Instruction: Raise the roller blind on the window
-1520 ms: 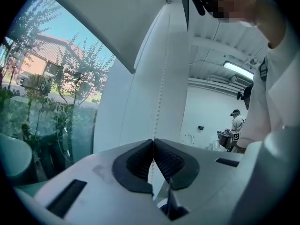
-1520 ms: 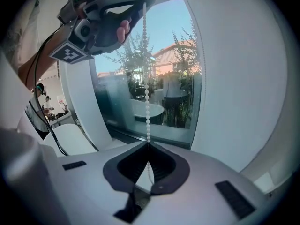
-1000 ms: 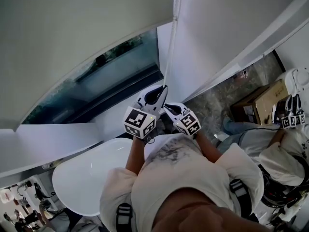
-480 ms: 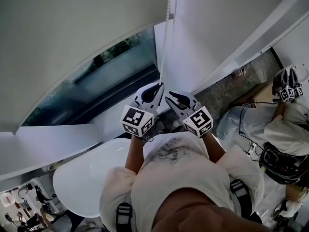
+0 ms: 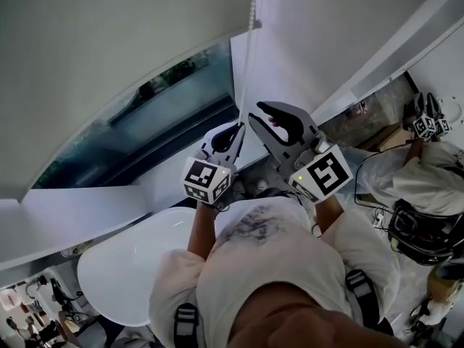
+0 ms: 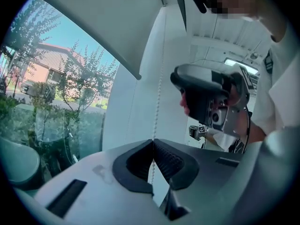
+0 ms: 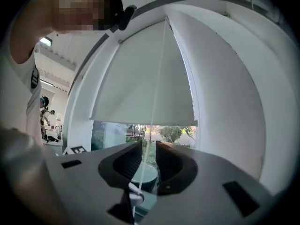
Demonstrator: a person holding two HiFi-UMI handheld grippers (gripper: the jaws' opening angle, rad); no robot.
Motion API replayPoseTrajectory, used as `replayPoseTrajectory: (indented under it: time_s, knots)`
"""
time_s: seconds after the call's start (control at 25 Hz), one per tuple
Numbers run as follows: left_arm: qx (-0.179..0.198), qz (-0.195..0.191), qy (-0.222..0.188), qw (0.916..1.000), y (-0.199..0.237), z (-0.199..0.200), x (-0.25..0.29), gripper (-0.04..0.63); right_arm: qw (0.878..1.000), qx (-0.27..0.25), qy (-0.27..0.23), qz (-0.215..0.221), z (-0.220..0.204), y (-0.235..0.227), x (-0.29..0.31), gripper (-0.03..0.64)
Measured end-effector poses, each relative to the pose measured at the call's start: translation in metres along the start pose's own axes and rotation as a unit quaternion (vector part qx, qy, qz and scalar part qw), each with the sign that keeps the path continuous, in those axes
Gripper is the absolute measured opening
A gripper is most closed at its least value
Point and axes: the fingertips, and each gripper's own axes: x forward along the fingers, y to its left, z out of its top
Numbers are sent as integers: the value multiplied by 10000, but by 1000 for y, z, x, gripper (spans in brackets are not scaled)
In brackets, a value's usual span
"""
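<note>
Roller blind cord, a white beaded chain (image 5: 249,71), is pinched in the closed left gripper (image 5: 238,130). The right gripper (image 5: 255,111), higher, has just been opening, the cord loose between its jaws. The pale grey fabric blind (image 5: 109,49) hangs partway down the window glass (image 5: 156,114).

Daylight through window (image 5: 159,107) main source. Head view evenly lit, cool grey cast, soft shadows, dim lower left corner. Gripper views: heavy fisheye bend, black vignette at edges. Left gripper view: outdoors bright, sharp; left tongs (image 6: 152,143) close to lens, soft; bead cord (image 6: 162,78) thin, faint. Right gripper view: blind (image 7: 140,83) backlit, grey; right tongs (image 7: 148,146) blurred.
</note>
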Motion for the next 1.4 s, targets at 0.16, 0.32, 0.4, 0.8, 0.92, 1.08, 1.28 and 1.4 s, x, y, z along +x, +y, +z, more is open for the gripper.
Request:
replayPoseTrajectory:
  time_s: [0.16,0.32,0.4,0.8,0.92,1.08,1.28,1.4]
  knots:
    - [-45,20,-12,10000,9,2,5,9,9995,-96,-305,88,42,-11,22,144]
    - [-71,40,-13,10000,19,4,8,9,9987,-166,-462,153,70,-19,43,146]
    - [-70,50,-13,10000,18,4,8,9,9984,-166,-494,196,78,-20,47,146]
    - [-60,16,-38,10000,11,7,8,9,9983,311,-480,119,82,-27,48,61]
    - [-81,2,0,10000,11,0,10,9,9979,345,-544,54,75,-27,45,61]
    - [-286,12,90,9995,33,-28,21,9,9985,344,-414,47,42,-35,64,61]
    - [-393,6,52,9992,26,-38,12,9,9993,199,-331,-22,35,-20,54,61]
    - [-418,-18,110,9991,19,-46,9,9,9996,73,-256,-70,30,-12,46,61]
